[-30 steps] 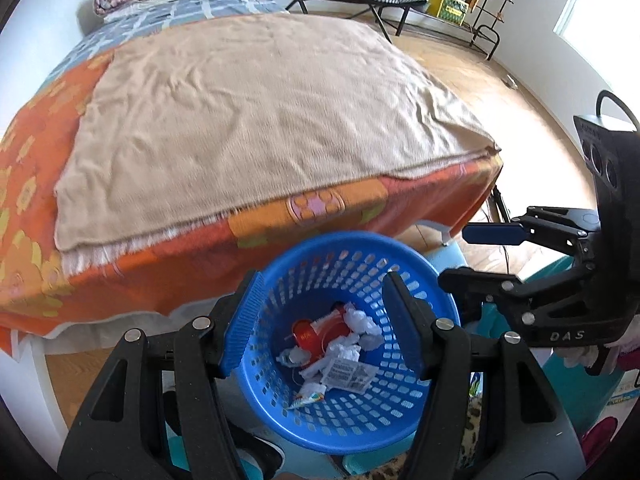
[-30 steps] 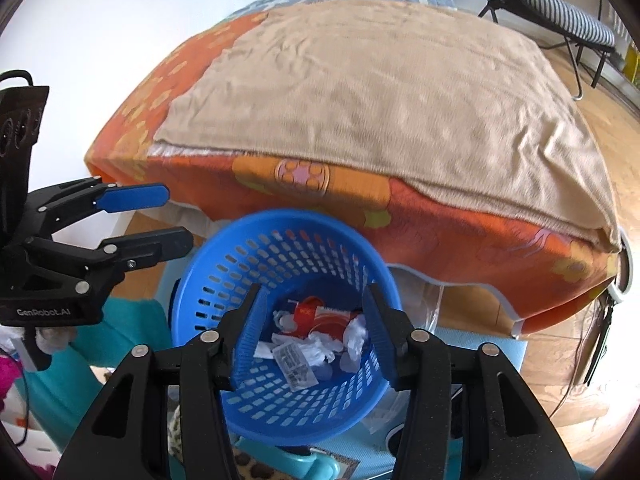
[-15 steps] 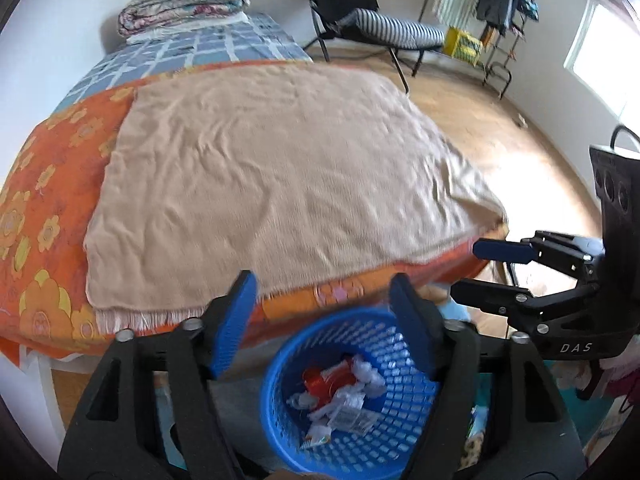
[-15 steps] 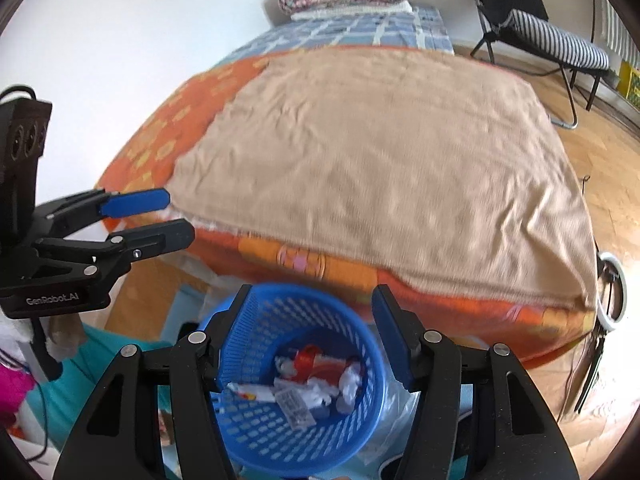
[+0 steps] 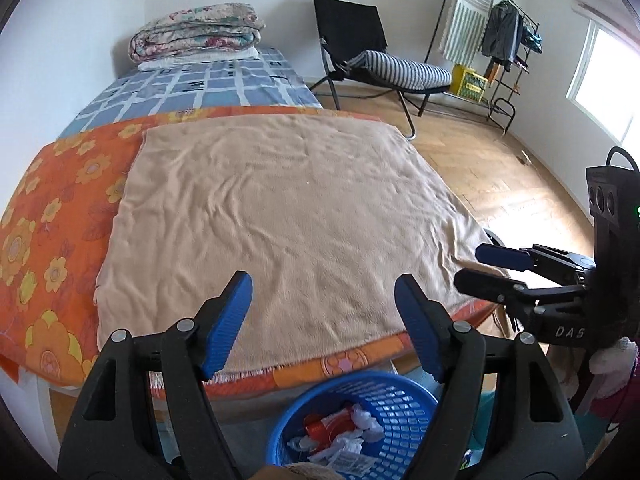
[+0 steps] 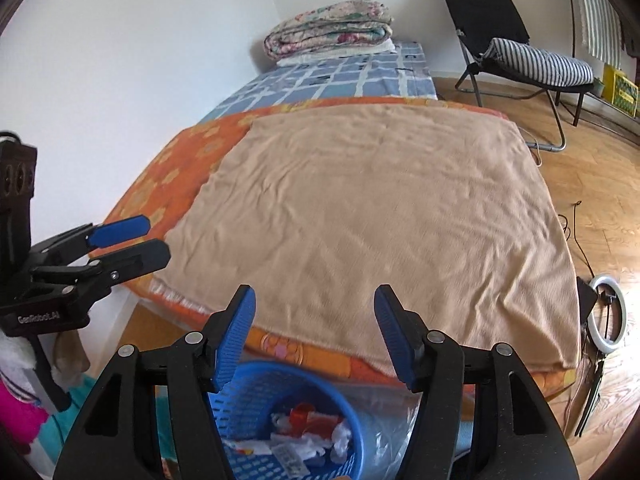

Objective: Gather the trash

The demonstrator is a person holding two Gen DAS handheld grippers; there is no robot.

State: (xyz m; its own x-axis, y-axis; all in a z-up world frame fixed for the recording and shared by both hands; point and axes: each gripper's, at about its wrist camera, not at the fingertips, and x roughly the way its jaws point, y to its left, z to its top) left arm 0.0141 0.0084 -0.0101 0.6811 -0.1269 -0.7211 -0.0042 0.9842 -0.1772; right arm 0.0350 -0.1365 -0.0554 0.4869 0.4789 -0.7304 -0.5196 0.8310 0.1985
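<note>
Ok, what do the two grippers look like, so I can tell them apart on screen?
Both are black plastic with silver rivets and blue ribbed finger pads. The left gripper is marked "GenRobot.AI"; the right gripper reads "DAS" and shows a green light. Each carries a black three-lens box with a cable loop.

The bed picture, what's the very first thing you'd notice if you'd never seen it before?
Most likely the big tan blanket spread over the bright orange flowered sheet, filling the middle of both views. Next, the blue basket down on the floor at the foot of the bed, with crumpled trash inside. The left gripper and right gripper both hang open and empty above it.
</note>
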